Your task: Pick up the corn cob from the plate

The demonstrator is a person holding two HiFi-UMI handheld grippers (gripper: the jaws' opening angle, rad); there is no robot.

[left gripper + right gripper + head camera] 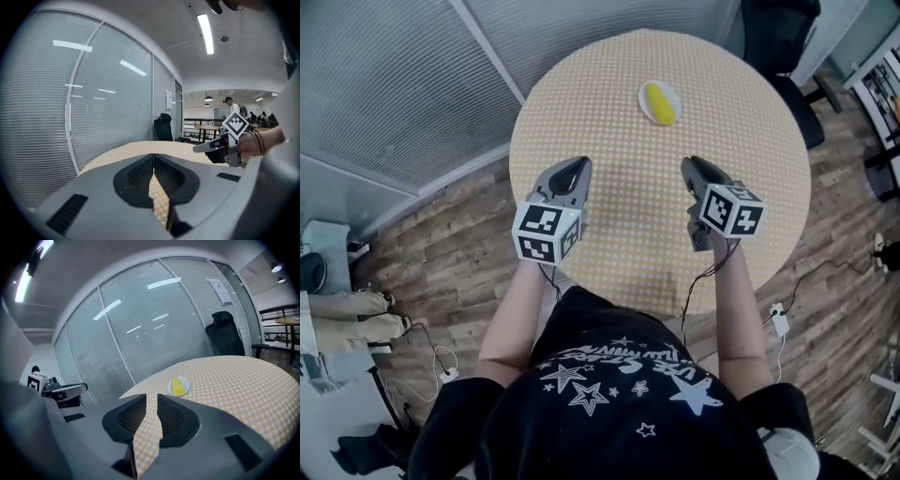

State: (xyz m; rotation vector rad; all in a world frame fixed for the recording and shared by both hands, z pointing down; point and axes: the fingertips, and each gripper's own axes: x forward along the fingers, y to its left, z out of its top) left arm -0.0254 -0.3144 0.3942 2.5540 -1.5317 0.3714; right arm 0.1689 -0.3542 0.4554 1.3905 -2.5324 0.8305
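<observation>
A yellow corn cob (660,103) lies on a small white plate (643,92) at the far side of the round table (675,244), which has a yellow checked cloth. My left gripper (577,165) hovers over the table's near left part, shut and empty. My right gripper (694,161) hovers at the near right, jaws all but together, nothing between them. Both point toward the far side, well short of the plate. In the right gripper view the corn cob (176,386) and plate (187,384) sit just beyond the right gripper (151,395). The left gripper view shows no plate past the left gripper (153,156).
A glass wall with blinds (412,84) runs along the left behind the table. A black office chair (780,47) stands at the far right. Cables and a plug (778,321) lie on the wood floor. Someone's legs (356,314) show at the left edge.
</observation>
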